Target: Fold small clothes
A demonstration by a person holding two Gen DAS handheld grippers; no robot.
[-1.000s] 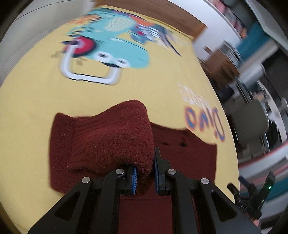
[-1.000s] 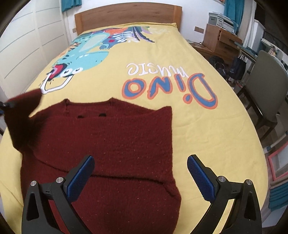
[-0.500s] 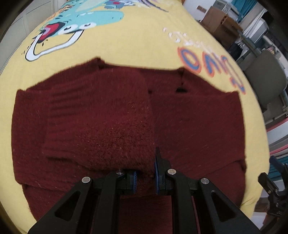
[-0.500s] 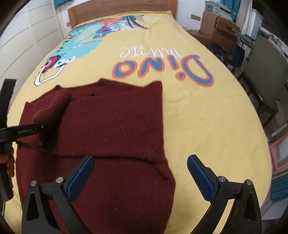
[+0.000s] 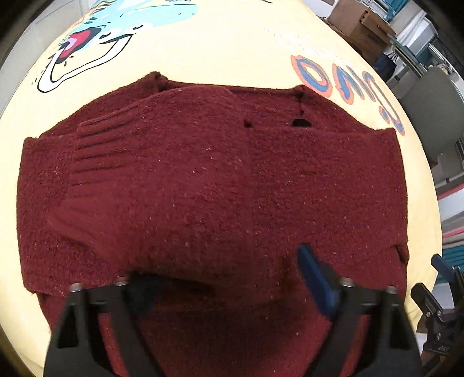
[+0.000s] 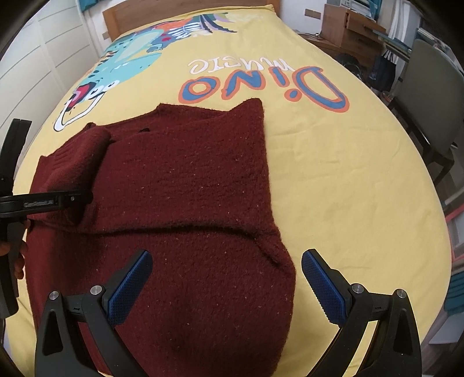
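A dark red knitted sweater (image 5: 290,179) lies flat on the yellow bedspread (image 5: 220,52). Its left sleeve (image 5: 145,174) is folded across the body, ribbed cuff to the left. My left gripper (image 5: 226,278) hovers at the sleeve's near edge. Its jaws are opening and the pads stand apart from the knit, which bulges loosely between them. In the right wrist view the sweater (image 6: 188,179) has its right sleeve folded in too. My right gripper (image 6: 226,287) hangs open above the lower right part of the sweater, holding nothing. The left gripper (image 6: 58,200) rests by the folded sleeve (image 6: 75,156).
The bedspread (image 6: 333,174) carries a dinosaur print (image 6: 130,61) and "Dino music" lettering (image 6: 261,84). A wooden headboard (image 6: 185,8) closes the far end. A grey chair (image 6: 429,95) and a wooden cabinet (image 6: 345,26) stand to the right. A hand (image 6: 11,249) shows at the left edge.
The left gripper carried the sleeve down onto the sweater body, then its jaws spread and let it go. The right gripper sank a little toward the sweater, still open.
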